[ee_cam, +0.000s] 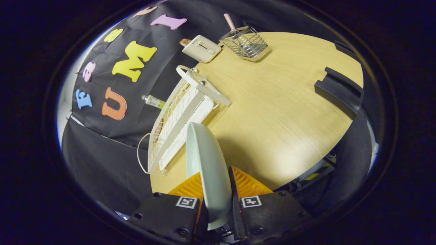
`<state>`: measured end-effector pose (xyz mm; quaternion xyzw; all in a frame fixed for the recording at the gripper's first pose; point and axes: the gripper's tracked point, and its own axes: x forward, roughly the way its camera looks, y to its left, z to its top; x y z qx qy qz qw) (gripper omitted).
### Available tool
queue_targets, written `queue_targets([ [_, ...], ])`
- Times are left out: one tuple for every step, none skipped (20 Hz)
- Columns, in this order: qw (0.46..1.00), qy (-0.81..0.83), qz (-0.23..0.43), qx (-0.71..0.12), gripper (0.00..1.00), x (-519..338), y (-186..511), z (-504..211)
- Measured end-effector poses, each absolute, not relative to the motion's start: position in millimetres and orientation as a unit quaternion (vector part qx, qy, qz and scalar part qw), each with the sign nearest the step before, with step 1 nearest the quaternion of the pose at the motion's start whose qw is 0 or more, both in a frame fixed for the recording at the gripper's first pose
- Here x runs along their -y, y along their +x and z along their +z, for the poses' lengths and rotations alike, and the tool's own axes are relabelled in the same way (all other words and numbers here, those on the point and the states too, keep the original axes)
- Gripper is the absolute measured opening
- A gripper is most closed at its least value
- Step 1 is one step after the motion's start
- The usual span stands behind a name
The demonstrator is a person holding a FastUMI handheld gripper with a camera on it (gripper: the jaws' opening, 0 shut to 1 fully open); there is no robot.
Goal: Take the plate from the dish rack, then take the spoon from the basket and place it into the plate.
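Plate (208, 163) up on edge, pinched by its rim between the two fingers of the tool (218, 190), both ridged pads pressing on it, one from each side. It is off the dish rack (177, 119) now and sits just beside the rack's near end, above the wooden table (272, 102).

Here is the worry: that plate looks glazed, smooth and pale, a shallow curved dish with a thin lip, and only a small part of the rim sits in the grip. A slick surface held at one edge may pivot or slide out if the wrist tips quickly, and the drop onto the table would be hard on it. Setting it down on edge rather than flat would let it roll or topple.

The rack is thin white wire with a plastic tray under it, light in build by the look of it, so a swing back that way could snag the loops and drag it.

Well beyond, at the far side of the table, stands the wire mesh basket (246, 42), shiny metal and open-weave, with the spoon (230, 22) poking out by a pinkish handle. That narrow handle among the wires could catch on the way out. A cream toaster (201, 48) stands just beside the basket, close enough to be knocked.
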<state>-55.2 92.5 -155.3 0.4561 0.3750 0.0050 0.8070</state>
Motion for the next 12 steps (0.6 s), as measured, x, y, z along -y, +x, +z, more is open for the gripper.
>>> queue_targets([
  [0.807,0.459,0.007,-0.373,0.35,-96.0,-49.0,-157.3],
  [0.805,0.462,0.011,-0.371,0.36,-99.3,-45.5,-156.6],
  [0.804,0.465,0.014,-0.371,0.45,-100.5,-44.2,-154.2],
  [0.804,0.467,0.016,-0.368,0.48,-101.6,-43.0,-152.6],
  [0.807,0.464,0.015,-0.366,0.51,-99.1,-42.6,-152.0],
  [0.809,0.462,0.011,-0.363,0.53,-95.6,-42.4,-151.4],
  [0.811,0.461,0.009,-0.360,0.55,-92.6,-44.2,-149.5],
  [0.813,0.461,0.006,-0.356,0.57,-87.9,-44.6,-148.0],
  [0.813,0.464,0.002,-0.350,0.59,-83.1,-43.6,-147.1],
  [0.813,0.470,-0.003,-0.344,0.60,-77.6,-42.9,-145.3],
  [0.813,0.475,-0.008,-0.337,0.62,-72.9,-41.5,-143.4],
  [0.815,0.476,-0.012,-0.330,0.63,-67.5,-40.0,-141.9],
])
